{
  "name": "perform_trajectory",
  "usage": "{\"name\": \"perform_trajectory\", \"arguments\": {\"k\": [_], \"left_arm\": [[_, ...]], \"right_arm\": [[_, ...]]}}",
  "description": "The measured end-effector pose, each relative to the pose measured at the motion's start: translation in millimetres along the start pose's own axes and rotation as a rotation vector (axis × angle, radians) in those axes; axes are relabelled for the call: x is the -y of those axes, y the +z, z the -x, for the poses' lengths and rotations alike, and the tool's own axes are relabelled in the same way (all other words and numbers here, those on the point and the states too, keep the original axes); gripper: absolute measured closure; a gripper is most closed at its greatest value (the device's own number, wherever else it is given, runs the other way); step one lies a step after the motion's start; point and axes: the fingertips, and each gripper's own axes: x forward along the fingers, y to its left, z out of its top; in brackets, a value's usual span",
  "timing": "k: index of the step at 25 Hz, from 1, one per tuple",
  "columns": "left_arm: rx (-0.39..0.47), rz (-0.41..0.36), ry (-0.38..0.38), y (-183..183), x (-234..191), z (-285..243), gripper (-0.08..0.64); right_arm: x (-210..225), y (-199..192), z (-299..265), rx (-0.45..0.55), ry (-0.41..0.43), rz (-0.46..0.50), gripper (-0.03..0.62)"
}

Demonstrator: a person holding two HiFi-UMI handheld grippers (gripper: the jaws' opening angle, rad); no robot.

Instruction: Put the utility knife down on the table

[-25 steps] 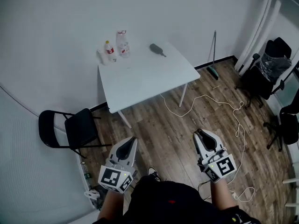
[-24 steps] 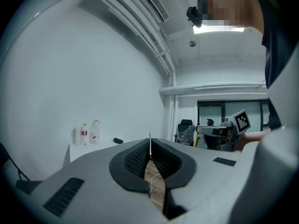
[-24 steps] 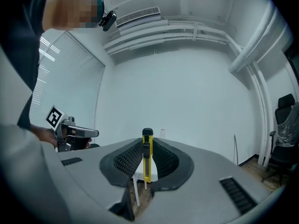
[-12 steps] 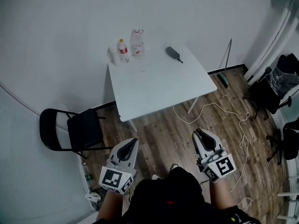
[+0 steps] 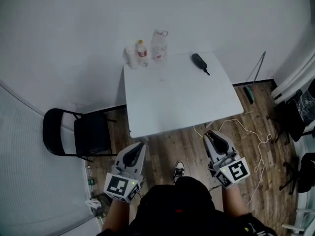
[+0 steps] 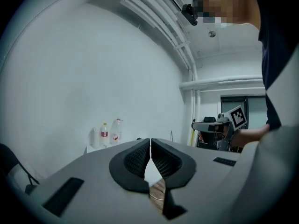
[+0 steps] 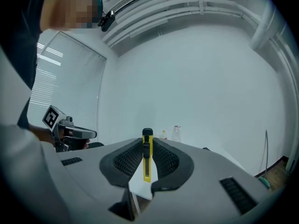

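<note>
A yellow utility knife [image 7: 147, 158] with a black slider stands upright between the pads of my right gripper [image 7: 147, 141], which is shut on it. In the head view the right gripper [image 5: 211, 135] hangs over the wooden floor just short of the white table [image 5: 177, 102]; the knife itself does not show there. My left gripper [image 5: 138, 147] is held level with it on the left, also short of the table's front edge. In its own view the left gripper [image 6: 150, 142] has its jaws pressed together with nothing between them.
At the table's back left stand a red-labelled bottle [image 5: 141, 53], a clear bottle [image 5: 159, 45] and a white container [image 5: 130, 58]. A black handled object [image 5: 199, 62] lies at the back right. A black folding chair [image 5: 78, 134] stands left, and a white cable [image 5: 256, 146] trails over the floor at right.
The table has come nearer and more to the middle of the head view. Both grippers keep the same pose, the right still holding the knife.
</note>
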Motion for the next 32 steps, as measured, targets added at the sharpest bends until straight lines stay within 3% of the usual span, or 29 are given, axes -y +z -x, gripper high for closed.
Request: {"name": "perform_trajectory", "arguments": {"k": [10, 16, 22, 27, 32], "left_arm": [[-0.055, 0.026, 0.120, -3, -22, -104, 0.531], [-0.064, 0.049, 0.170, -12, -38, -126, 0.531], [-0.072, 0.067, 0.173, -24, -47, -127, 0.531], [-0.080, 0.049, 0.162, -23, -57, -126, 0.531], [-0.070, 0.061, 0.201, -29, -76, -119, 0.531]], "right_arm": [[120, -48, -94, -0.158, 0.080, -0.060, 0.518], [154, -108, -156, -0.411, 0.120, -0.001, 0.518], [155, -198, -198, -0.729, 0.195, 0.048, 0.518], [146, -259, -217, -0.907, 0.237, 0.094, 0.518], [140, -311, -226, -1.063, 0.273, 0.134, 0.518]]}}
